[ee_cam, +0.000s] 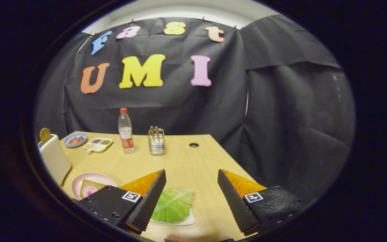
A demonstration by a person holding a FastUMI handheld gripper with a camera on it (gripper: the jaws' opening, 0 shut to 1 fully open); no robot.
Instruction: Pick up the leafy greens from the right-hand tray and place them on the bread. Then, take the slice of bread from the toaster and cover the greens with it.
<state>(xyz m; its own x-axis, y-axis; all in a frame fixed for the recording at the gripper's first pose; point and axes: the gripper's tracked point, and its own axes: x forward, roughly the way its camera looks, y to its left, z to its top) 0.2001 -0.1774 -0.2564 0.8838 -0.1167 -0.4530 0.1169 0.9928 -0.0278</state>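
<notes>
The hand-held gripper [191,188] hovers wide open, gripping nothing, tilted down over the flat green lettuce leaf [173,204] on its small white tray [187,221]. The leaf sits between the fingers, closer to the left one. It's thin and floppy, so it could slip out or drag the tray along. Left of the leaf is a pink round plate [94,177] with bread, and further back, a cream toaster [54,158] on the wooden counter [186,164].

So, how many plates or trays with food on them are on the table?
4: a pink plate beside the toaster, a white tray with the leafy green between the open jaws, a blue dish and a divided tray behind the toaster. More may be hidden.
</notes>
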